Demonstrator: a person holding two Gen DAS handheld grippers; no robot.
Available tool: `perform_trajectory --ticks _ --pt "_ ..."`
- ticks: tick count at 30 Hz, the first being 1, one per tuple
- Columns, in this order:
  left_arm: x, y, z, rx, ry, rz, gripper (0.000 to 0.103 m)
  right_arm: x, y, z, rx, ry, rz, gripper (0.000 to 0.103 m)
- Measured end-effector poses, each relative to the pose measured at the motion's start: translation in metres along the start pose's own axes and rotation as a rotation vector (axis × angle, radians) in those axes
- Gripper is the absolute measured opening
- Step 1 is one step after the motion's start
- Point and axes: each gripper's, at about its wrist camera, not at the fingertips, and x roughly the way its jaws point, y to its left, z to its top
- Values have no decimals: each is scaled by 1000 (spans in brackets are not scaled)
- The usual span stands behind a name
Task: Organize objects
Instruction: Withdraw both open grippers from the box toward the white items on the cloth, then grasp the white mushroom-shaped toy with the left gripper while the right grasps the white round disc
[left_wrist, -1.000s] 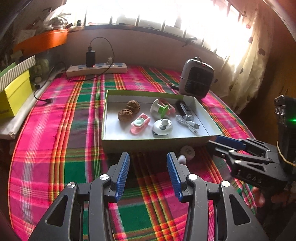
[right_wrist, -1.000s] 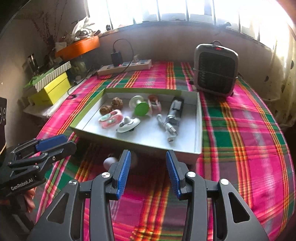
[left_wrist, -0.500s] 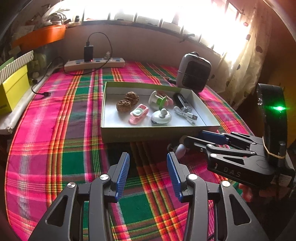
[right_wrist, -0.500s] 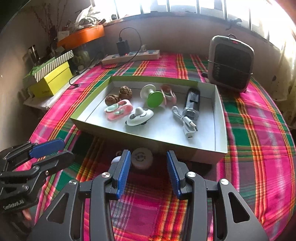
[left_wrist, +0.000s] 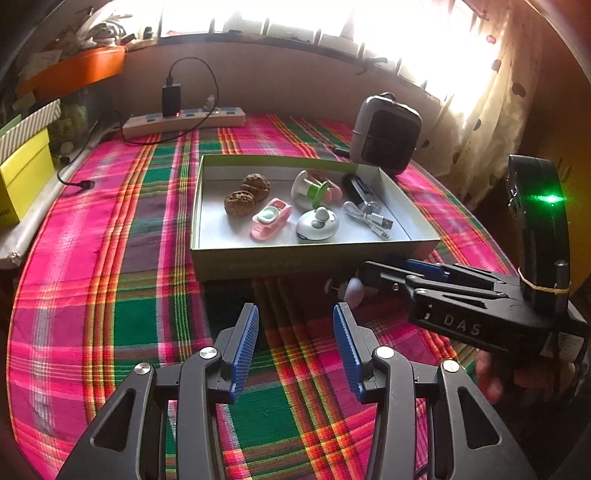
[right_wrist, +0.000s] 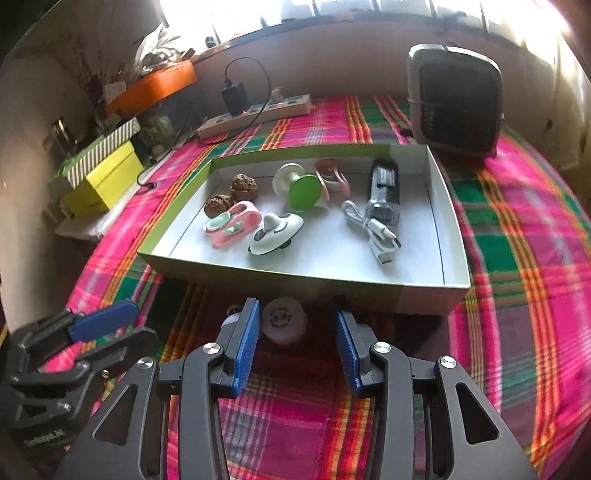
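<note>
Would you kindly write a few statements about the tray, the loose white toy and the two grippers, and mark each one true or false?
1. The round white toy lies on the cloth outside the tray. True.
2. The right gripper is shut on the toy. False: its jaws stand open, with the toy between the fingers.
3. A white USB cable lies inside the tray. True.
4. The left gripper holds a walnut. False: it is open and empty; both walnuts lie in the tray.
5. The small heater stands inside the tray. False: it stands behind it.
</note>
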Motion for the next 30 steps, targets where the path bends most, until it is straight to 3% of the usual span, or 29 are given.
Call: perform_trajectory --ticks 4,11,24,28,30 --pt "7 -2 1 0 16 -3 40 -2 -5 -2 8 -1 15 41" --pt "14 -11 4 16 31 -22 40 -6 -5 -2 -54 -8 -38 41" --pt "19 -12 5 9 46 -17 40 3 -6 -6 -97 17 -26 41" --pt "21 -16 7 14 47 -26 40 1 -8 -8 -104 12 -34 31" --pt "23 -19 8 13 51 -28 40 0 -9 -8 -108 10 -31 31"
